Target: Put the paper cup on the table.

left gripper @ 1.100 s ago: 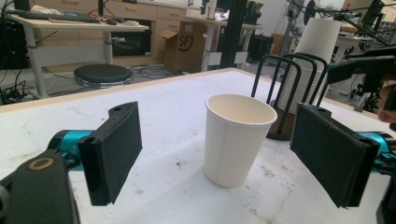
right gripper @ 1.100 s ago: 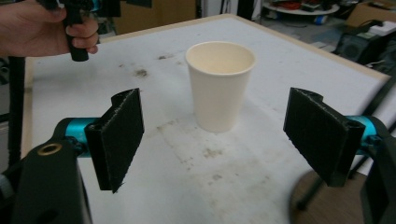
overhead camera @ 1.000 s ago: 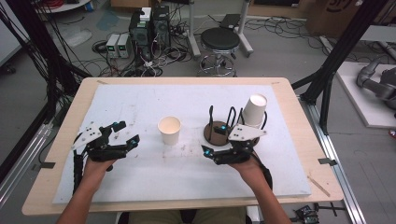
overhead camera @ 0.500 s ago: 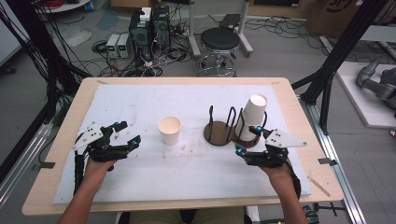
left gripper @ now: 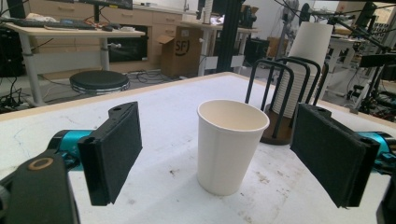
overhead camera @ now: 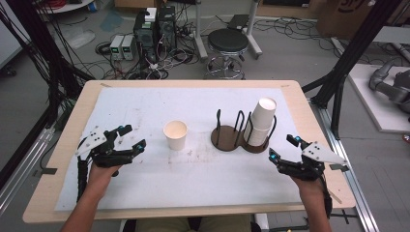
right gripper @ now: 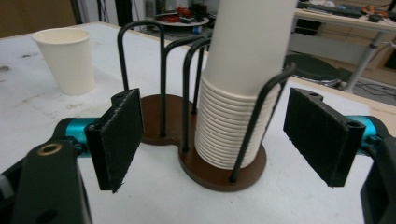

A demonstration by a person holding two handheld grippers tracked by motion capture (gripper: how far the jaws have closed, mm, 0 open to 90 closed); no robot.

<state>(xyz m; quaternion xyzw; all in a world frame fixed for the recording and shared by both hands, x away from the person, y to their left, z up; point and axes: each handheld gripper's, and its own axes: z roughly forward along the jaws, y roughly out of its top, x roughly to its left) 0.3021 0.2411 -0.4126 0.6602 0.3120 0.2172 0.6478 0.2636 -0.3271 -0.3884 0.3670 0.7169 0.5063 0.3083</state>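
Note:
A single white paper cup (overhead camera: 175,134) stands upright mid-table. To its right a brown two-bay wire cup holder (overhead camera: 226,138) carries a tall stack of paper cups (overhead camera: 261,122) in its right bay; the left bay is bare. My left gripper (overhead camera: 134,136) rests left of the single cup, open, pointing at it, a short gap away. In the left gripper view the cup (left gripper: 231,144) stands ahead, framed by the wide pads (left gripper: 114,154). My right gripper (overhead camera: 283,147) is open near the table's right edge, facing the stack (right gripper: 238,93) and holder (right gripper: 159,121).
A white mat (overhead camera: 193,179) covers the wooden table (overhead camera: 67,145). Black frame posts (overhead camera: 338,82) stand at the right, and a stool (overhead camera: 227,43) and electronics sit on the floor beyond the far edge.
My right gripper has slid right, from in front of the holder's left bay to just past the stack near the table's right edge. The left gripper and cup have stayed put.

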